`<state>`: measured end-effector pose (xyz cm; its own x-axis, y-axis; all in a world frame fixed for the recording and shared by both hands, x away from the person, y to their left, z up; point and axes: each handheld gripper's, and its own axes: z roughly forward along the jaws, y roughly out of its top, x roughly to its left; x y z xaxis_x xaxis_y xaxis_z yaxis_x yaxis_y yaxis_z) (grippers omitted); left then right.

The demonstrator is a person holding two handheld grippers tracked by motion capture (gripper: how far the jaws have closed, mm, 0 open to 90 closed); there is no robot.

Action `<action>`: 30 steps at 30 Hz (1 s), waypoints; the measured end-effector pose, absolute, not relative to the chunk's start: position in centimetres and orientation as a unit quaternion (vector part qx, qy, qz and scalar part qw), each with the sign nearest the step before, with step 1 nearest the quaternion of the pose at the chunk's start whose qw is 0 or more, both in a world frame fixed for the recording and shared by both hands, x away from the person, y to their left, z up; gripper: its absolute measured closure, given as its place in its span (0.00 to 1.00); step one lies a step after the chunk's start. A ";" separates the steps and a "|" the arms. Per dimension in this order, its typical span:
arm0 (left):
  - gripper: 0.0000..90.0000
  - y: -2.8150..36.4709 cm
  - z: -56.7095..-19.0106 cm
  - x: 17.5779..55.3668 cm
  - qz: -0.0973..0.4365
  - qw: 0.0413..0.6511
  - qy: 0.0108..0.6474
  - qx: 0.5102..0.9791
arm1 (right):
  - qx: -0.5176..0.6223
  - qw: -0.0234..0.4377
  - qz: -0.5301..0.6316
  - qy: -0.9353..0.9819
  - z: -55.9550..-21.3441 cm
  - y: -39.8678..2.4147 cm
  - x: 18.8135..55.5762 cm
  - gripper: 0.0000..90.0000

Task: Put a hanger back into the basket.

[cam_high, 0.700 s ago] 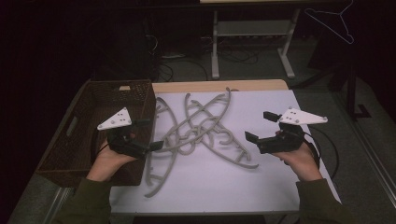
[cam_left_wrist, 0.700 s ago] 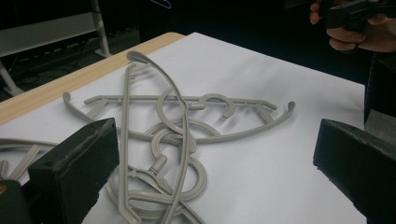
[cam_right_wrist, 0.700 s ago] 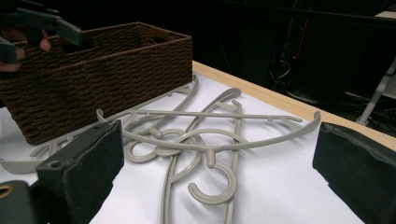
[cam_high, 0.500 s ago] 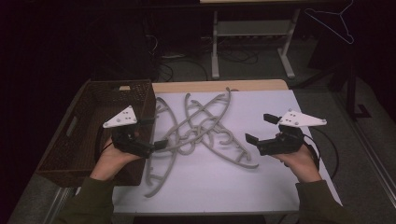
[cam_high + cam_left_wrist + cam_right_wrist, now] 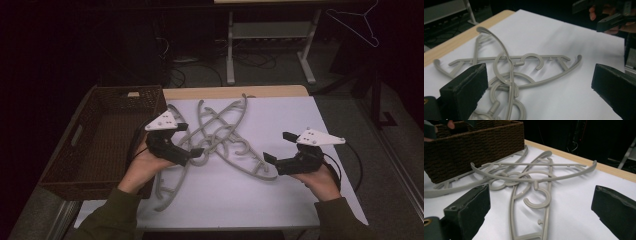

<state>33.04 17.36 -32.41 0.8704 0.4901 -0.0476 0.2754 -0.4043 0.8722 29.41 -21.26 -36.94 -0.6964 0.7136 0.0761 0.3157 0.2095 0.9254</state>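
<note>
While the grey hangers [image 5: 220, 135] lie tangled in a heap on the white sheet [image 5: 300, 120] that covers the tabletop [image 5: 225, 92], both pairs of tongs stand wide apart with nothing between their pads. The landmark is that heap. The left tongs [image 5: 192, 140] hover at its left side, right over the lowest hanger's arm, and the left gripper view [image 5: 534, 75] shows the crossed hooks of the heap just ahead of its jaws, none of them pressed. The right tongs [image 5: 277, 147] sit off the heap's right end, near the tip of the long hanger that runs out that way; from the right gripper view [image 5: 534, 190] a hook curls up between the spread jaws but farther off, untouched.

The woven basket [image 5: 100, 150] stands on the heap's left, its near wall just beside the outermost hanger, so that flank is tight. One hanger's end reaches toward the tabletop's far wooden edge, where a strip of bare wood shows beyond the sheet. To the right of the heap and toward the person, the sheet lies bare, giving open room on those two sides. Another hanger trails from the heap down toward the near edge, past the left hand [image 5: 145, 165].
</note>
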 end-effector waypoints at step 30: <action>0.55 13.7 -40.3 38.5 0.094 0.385 0.265 0.879 | 0.348 0.186 0.529 0.752 -37.4 -21.9 29.8 0.02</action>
